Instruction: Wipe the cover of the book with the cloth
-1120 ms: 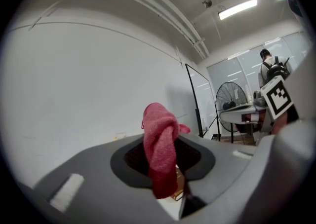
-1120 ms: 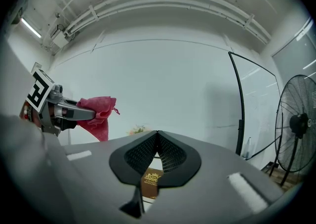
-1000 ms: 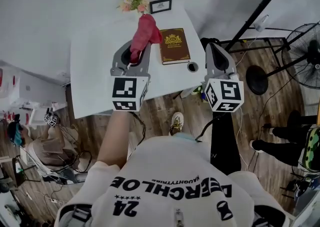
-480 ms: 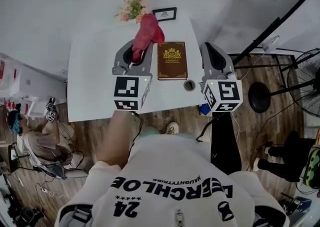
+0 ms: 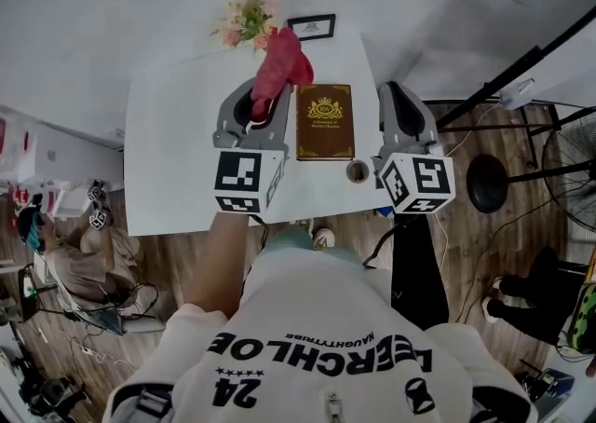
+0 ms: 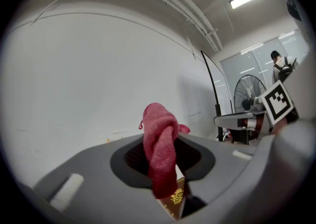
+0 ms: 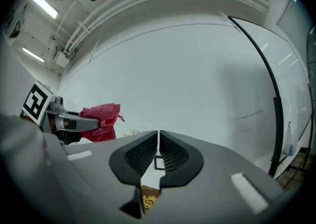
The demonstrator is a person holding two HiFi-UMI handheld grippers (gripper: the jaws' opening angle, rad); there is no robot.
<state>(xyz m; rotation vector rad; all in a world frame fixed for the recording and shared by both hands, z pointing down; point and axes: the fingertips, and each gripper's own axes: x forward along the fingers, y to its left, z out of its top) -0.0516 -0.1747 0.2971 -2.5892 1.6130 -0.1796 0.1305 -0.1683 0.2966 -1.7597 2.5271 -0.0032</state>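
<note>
A brown book (image 5: 325, 121) with a gold crest lies flat on the white table (image 5: 172, 151), between my two grippers. My left gripper (image 5: 253, 115) is shut on a red cloth (image 5: 277, 65), which bunches up out of the jaws to the left of the book. In the left gripper view the cloth (image 6: 160, 149) stands up between the pads, and a corner of the book (image 6: 174, 201) shows below. My right gripper (image 5: 399, 114) hovers to the right of the book, jaws shut on nothing. The right gripper view shows its pads (image 7: 159, 155) pressed together above the book (image 7: 147, 201).
A flower bunch (image 5: 240, 22) and a small black picture frame (image 5: 311, 27) stand at the table's far edge. A small round cup (image 5: 358, 170) sits near the book's front right corner. Beyond the table's right edge are a black stand (image 5: 484, 184) and wooden floor.
The view has shifted so that the table and book sit more centred. Both grippers have drawn slightly nearer the book, the left still holding the cloth.
</note>
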